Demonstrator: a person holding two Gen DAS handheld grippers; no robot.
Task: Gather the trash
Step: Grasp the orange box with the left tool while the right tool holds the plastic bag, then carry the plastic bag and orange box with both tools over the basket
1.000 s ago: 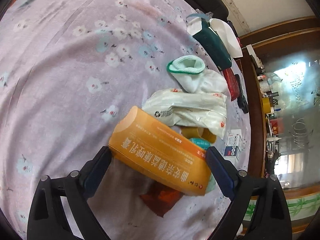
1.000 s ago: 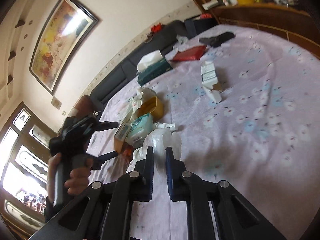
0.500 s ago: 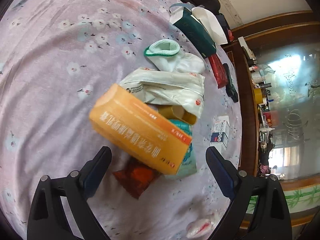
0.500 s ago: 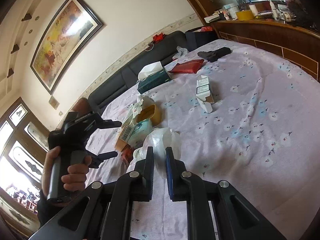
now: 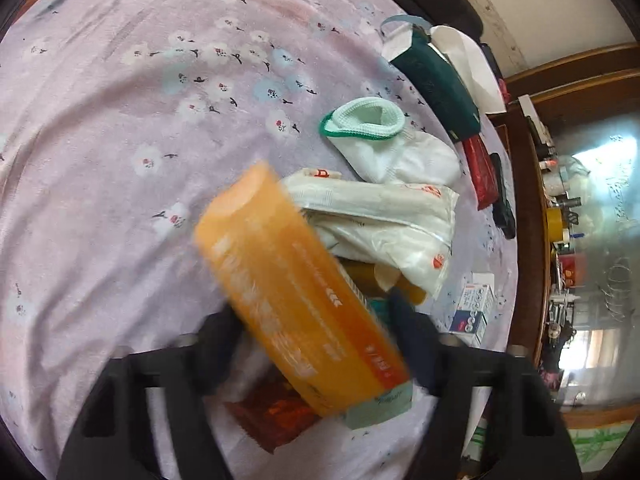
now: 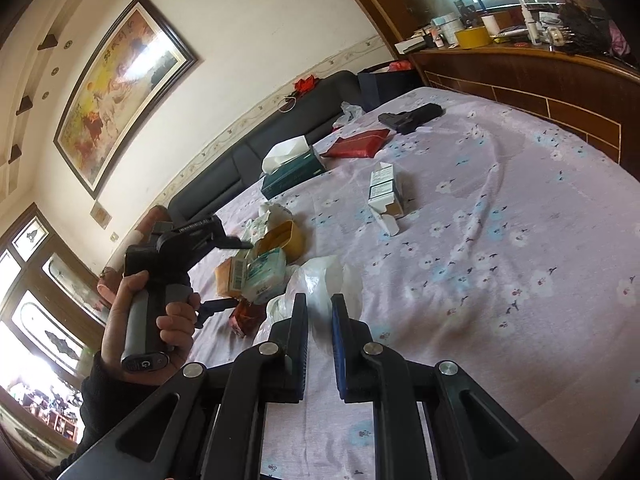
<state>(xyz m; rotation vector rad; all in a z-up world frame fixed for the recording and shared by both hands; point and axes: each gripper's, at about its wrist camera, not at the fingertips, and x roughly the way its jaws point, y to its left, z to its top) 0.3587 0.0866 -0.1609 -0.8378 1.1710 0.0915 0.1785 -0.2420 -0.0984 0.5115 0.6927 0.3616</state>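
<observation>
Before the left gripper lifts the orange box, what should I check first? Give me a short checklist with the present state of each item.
1. The orange box lies between the fingers of the left gripper: ok.
2. Both fingers press on the box: cannot tell, the view is blurred.
3. The box is free of its neighbours: not ok, the teal wipes pack lies against it.
4. The right gripper pinches the clear plastic bag: ok.
5. The bag's mouth is open for the box: cannot tell.

Bright daylight, fisheye warping, motion-blurred orange box [image 5: 296,292].
</observation>
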